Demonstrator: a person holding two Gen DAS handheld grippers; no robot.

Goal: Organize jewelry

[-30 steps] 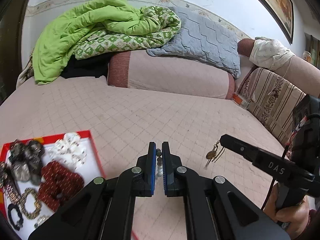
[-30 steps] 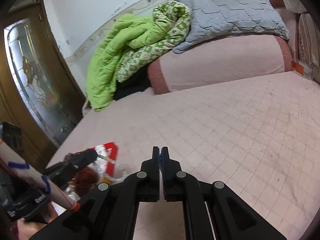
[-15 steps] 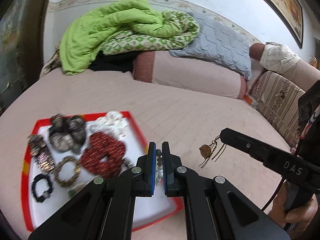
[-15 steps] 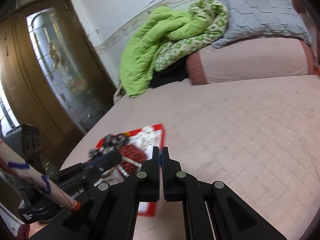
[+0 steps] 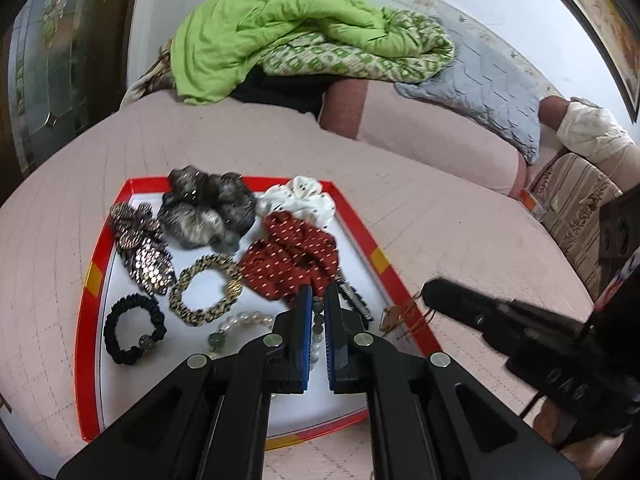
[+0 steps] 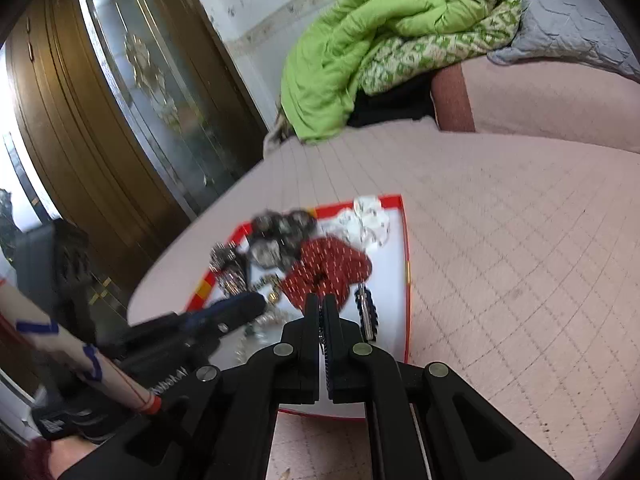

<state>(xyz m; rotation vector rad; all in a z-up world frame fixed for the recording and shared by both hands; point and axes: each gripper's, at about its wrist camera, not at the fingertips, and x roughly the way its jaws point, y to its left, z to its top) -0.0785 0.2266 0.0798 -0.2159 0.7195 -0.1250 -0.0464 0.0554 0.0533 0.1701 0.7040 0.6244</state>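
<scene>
- Pink quilted bed (image 5: 420,216) carries a red-rimmed tray (image 5: 362,236); green blanket (image 5: 280,28), wooden door (image 6: 120,120) behind.
- Left hand-held gripper (image 5: 316,308) pinches a bead strand (image 5: 317,320).
- Right hand-held gripper (image 6: 321,312) is clenched, seemingly on a gold pendant (image 5: 394,316).

A glossy red-rimmed tray (image 5: 362,236) with a smooth white floor is being shown on a matt quilted pink cloth cover (image 5: 440,216), cloth scrunchies (image 5: 288,256) and shiny pearl beads (image 5: 248,318) are being seen within, and the grippers are being seen as matt black plastic.
</scene>
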